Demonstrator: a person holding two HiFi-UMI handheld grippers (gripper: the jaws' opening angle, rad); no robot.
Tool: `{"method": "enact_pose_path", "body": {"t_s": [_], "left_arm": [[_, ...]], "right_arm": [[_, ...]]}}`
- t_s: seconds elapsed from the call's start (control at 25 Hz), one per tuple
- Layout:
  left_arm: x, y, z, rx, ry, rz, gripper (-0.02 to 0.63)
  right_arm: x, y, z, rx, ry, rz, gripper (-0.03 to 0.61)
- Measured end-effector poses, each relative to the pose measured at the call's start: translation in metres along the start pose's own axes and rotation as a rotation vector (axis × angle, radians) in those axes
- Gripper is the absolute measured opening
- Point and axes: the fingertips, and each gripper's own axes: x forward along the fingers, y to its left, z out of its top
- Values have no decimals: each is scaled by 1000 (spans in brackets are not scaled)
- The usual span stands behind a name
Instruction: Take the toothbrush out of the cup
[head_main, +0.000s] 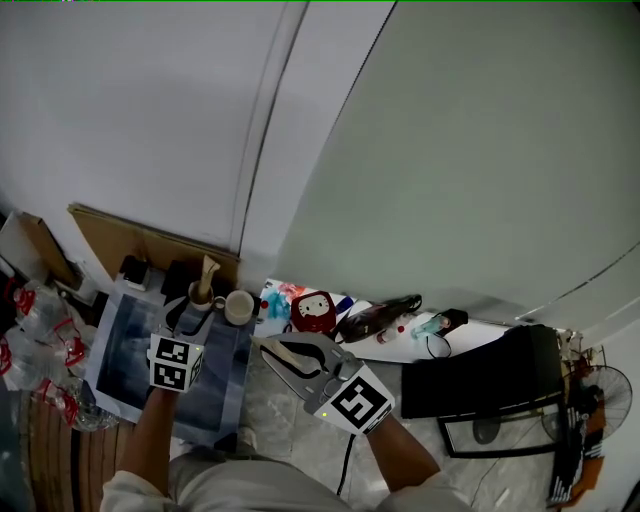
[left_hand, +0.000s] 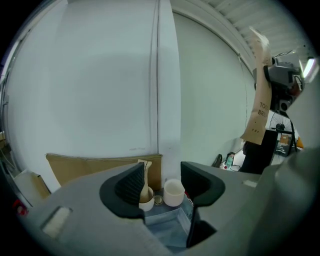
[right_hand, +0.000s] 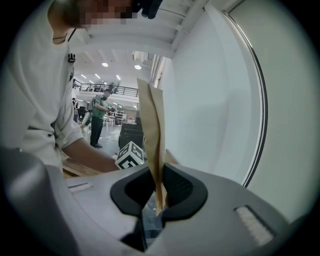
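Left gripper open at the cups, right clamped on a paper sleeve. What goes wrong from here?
1. The toothbrush lines up near the left gripper's left pad, not mid-gap; closing may catch its cup and tip it.
2. The second cup stands close beside; easily knocked.
3. The right gripper pinches only the paper sleeve's lower end; it could slip.

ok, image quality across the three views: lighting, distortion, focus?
Head view: dim, lower left corner dark, wall seam bowed by the lens. Left gripper view: strong fisheye, black corners, white cup fairly sharp. Right gripper view: paper-wrapped toothbrush in the right tool slightly soft up close; ceiling lights are small bright spots.
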Motion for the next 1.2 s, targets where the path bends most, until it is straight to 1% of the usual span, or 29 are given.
{"method": "enact_pose_path", "body": {"t_s": [0.2, 0.32, 0.68, 0.96, 1.2], "left_arm": [[12, 7, -10, -25, 32, 45, 285], [17, 9, -14, -39, 47, 70, 304], [44, 9, -28, -55, 108, 110, 304], [76, 22, -43, -66, 148, 179, 298], [99, 31, -57, -87, 190, 208, 293]], "right_arm": [[-2, -7, -5, 4, 6, -3, 38], [-3, -12, -10, 5, 9, -3, 38], [-7, -22, -19, 22, 25, -7, 38], [-12, -34, -30, 32, 38, -14, 38], [-17, -44, -39, 52, 53, -30, 38]]}}
